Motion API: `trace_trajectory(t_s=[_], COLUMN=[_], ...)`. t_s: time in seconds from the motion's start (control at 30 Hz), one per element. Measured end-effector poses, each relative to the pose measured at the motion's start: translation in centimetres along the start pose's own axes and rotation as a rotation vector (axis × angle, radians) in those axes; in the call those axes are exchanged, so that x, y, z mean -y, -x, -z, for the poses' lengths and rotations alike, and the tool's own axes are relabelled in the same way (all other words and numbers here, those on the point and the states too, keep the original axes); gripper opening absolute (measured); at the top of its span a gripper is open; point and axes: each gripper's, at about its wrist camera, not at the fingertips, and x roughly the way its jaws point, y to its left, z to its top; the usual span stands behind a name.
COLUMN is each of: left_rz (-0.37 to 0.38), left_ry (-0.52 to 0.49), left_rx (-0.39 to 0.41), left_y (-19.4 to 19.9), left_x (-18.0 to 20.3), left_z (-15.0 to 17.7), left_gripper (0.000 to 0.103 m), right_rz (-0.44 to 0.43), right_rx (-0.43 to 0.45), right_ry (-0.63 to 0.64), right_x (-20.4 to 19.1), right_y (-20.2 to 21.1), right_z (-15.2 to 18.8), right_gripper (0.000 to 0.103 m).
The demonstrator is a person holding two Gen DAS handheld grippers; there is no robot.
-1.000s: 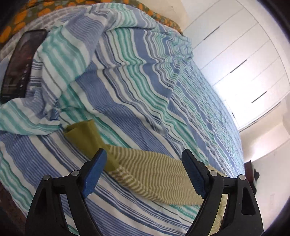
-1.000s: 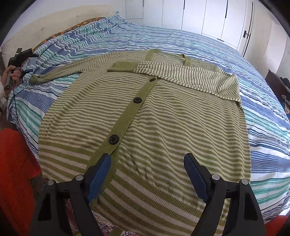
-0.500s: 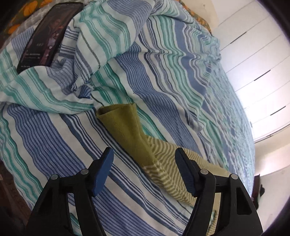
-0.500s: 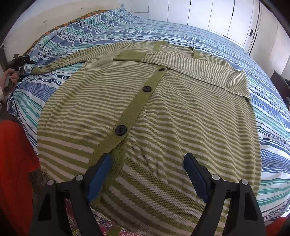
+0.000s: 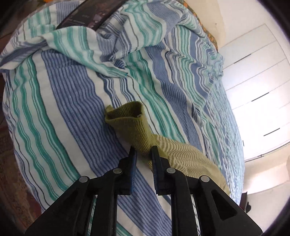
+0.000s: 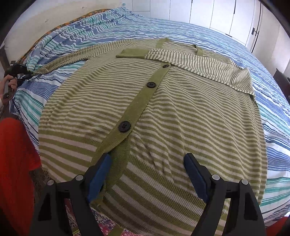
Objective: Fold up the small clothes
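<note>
A green and cream striped cardigan (image 6: pixel 181 109) with dark buttons lies flat on the bed, front up. Its right sleeve (image 6: pixel 190 61) is folded across the chest. The other sleeve stretches to the left, and its plain green cuff (image 5: pixel 130 123) stands bunched up in the left wrist view. My left gripper (image 5: pixel 143 154) is closing on that sleeve just behind the cuff, and the fabric is pinched between its blue pads. In the right wrist view it shows as a small dark shape, the left gripper (image 6: pixel 27 71), at the sleeve's tip. My right gripper (image 6: pixel 147 163) hangs open over the cardigan's hem, with nothing held.
A blue, teal and white striped cover (image 5: pixel 63 109) is spread over the bed, rumpled near a dark phone (image 5: pixel 90 14). White wardrobe doors (image 5: pixel 253 90) stand beyond. A person's hand (image 6: pixel 10 83) and red clothing (image 6: pixel 14 163) are at the left bed edge.
My left gripper moved down onto the sleeve near the cuff and its jaws narrowed from wide to pinching the fabric. The right gripper stayed over the hem, open.
</note>
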Motion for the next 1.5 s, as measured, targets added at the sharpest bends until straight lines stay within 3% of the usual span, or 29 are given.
trace_trajectory(t_s=[0.03, 0.07, 0.1, 0.17, 0.37, 0.6, 0.63, 0.67, 0.7, 0.73, 0.77, 0.83, 0.93, 0.97, 1.0, 1.03, 1.07, 1.1, 1.13, 1.27, 1.4, 1.5], left_rz=[-0.006, -0.005, 0.022, 0.071, 0.122, 0.162, 0.163, 0.152, 0.124, 0.109, 0.104, 0.073, 0.159, 0.147, 0.077, -0.014, -0.088, -0.122, -0.109, 0.027, 0.153, 0.212], left_ry=[0.023, 0.05, 0.073, 0.103, 0.158, 0.163, 0.159, 0.149, 0.135, 0.12, 0.094, -0.037, -0.19, -0.234, -0.276, -0.287, -0.27, -0.24, -0.201, -0.028, 0.082, 0.091], left_rx=[-0.01, -0.002, 0.018, 0.025, -0.02, -0.1, -0.144, -0.178, -0.208, -0.24, -0.248, -0.183, -0.012, 0.042, 0.067, 0.043, -0.003, -0.029, -0.045, -0.024, -0.096, -0.164], left_y=[-0.1, -0.1, 0.1, -0.1, -1.5, -0.7, -1.3, -1.8, -2.0, -2.2, -2.1, -0.7, 2.8, 3.4, 3.2, 2.2, 1.0, 0.4, 0.2, 1.5, 2.0, 0.3], left_x=[-0.6, -1.1, -1.5, -1.7, -1.5, -3.8, -3.8, -3.7, -3.6, -3.5, -3.1, -1.2, 1.5, 2.0, 2.2, 1.7, 0.8, -0.3, -1.5, -4.4, -5.5, -3.6], left_z=[0.0, 0.0, 0.0, -0.3, -2.0, -4.1, -4.7, -5.2, -5.5, -5.7, -5.8, -6.2, -7.0, -7.1, -7.2, -7.1, -7.2, -7.1, -6.9, -6.4, -5.2, -3.9], left_gripper=[0.036, 0.055, 0.065, 0.072, 0.075, 0.077, 0.075, 0.066, 0.029, 0.004, 0.004, 0.004, 0.005, 0.012, 0.028, 0.048, 0.076, 0.072, 0.07, 0.069, 0.069, 0.071], right_rz=[-0.001, -0.001, -0.001, -0.003, -0.003, -0.003, -0.002, 0.0, 0.002, 0.004, 0.004, 0.003, 0.007, 0.009, 0.01, 0.011, 0.01, 0.008, 0.007, 0.005, 0.007, 0.007], right_rx=[-0.001, -0.001, -0.001, 0.001, -0.005, -0.008, -0.009, -0.009, -0.01, -0.011, -0.012, -0.012, -0.015, -0.016, -0.016, -0.016, -0.017, -0.018, -0.018, -0.017, -0.02, -0.019], right_ry=[0.0, 0.0, 0.002, 0.001, 0.002, 0.007, 0.008, 0.01, 0.012, 0.014, 0.013, 0.009, 0.012, 0.015, 0.017, 0.018, 0.016, 0.013, 0.012, 0.016, 0.019, 0.015], right_x=[0.0, 0.0, 0.0, 0.0, -0.2, -0.3, -0.3, -0.4, -0.5, -0.5, -0.5, -0.5, -0.6, -0.7, -0.7, -0.7, -0.7, -0.7, -0.7, -0.7, -0.7, -0.7], right_y=[-0.1, -0.1, 0.0, 0.2, 0.2, 0.1, 0.0, 0.0, -0.1, -0.1, -0.1, -0.1, -0.1, -0.1, -0.1, -0.1, -0.2, -0.2, -0.2, -0.1, -0.3, -0.4], right_z=[0.0, 0.0, 0.0, 0.0, 0.1, 0.1, 0.2, 0.2, 0.2, 0.2, 0.1, 0.1, 0.1, 0.1, 0.1, 0.1, 0.1, 0.1, 0.1, 0.2, 0.3, 0.2], right_gripper=[0.083, 0.083, 0.083, 0.083, 0.083, 0.083, 0.083, 0.083, 0.083, 0.084, 0.084, 0.084, 0.084, 0.084, 0.084, 0.084, 0.084, 0.084, 0.084, 0.084, 0.084, 0.085])
